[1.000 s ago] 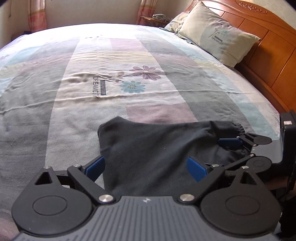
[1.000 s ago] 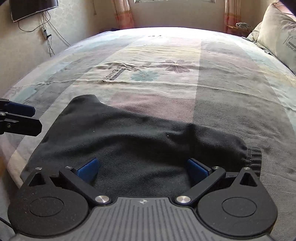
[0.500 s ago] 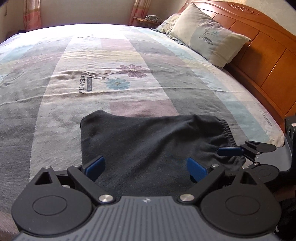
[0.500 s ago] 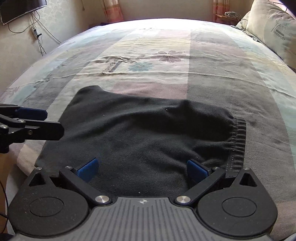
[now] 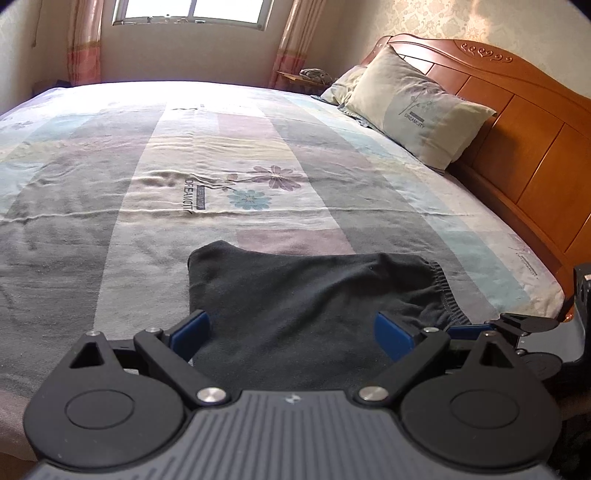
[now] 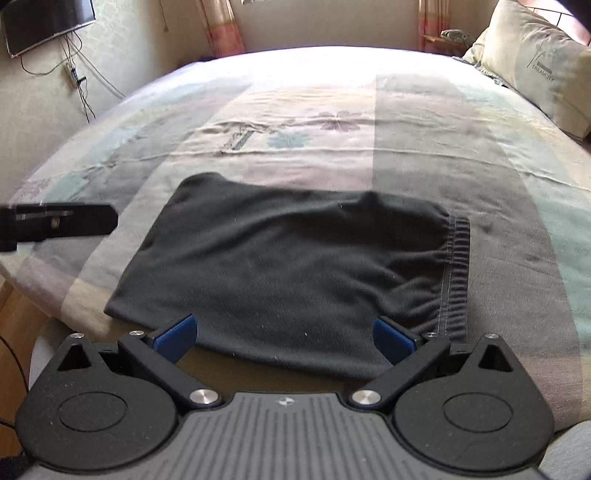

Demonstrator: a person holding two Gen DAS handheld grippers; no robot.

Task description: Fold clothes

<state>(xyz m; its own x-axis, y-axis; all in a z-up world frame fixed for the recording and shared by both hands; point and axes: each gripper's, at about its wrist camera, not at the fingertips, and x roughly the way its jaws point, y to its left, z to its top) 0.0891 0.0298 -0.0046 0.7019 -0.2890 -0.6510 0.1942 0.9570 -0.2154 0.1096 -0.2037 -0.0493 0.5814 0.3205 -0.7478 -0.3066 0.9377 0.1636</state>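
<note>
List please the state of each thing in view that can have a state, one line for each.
Black garment: folded into a rectangle, lying flat near the bed's edge, held by nothing.
Left hand-held gripper: open, empty.
Right hand-held gripper: open, empty.
Pillow: leaning against the headboard.
Curtains: drawn aside.
Television: screen dark.

Both grippers (image 5: 291, 334) (image 6: 284, 338) drawn back and higher, off the dark garment (image 6: 295, 266), since a second ago.

The folded garment (image 6: 295, 266) lies on the bed (image 6: 461, 147) near its front edge; pillows (image 5: 417, 107) sit at two o'clock against the headboard (image 5: 524, 122).
</note>
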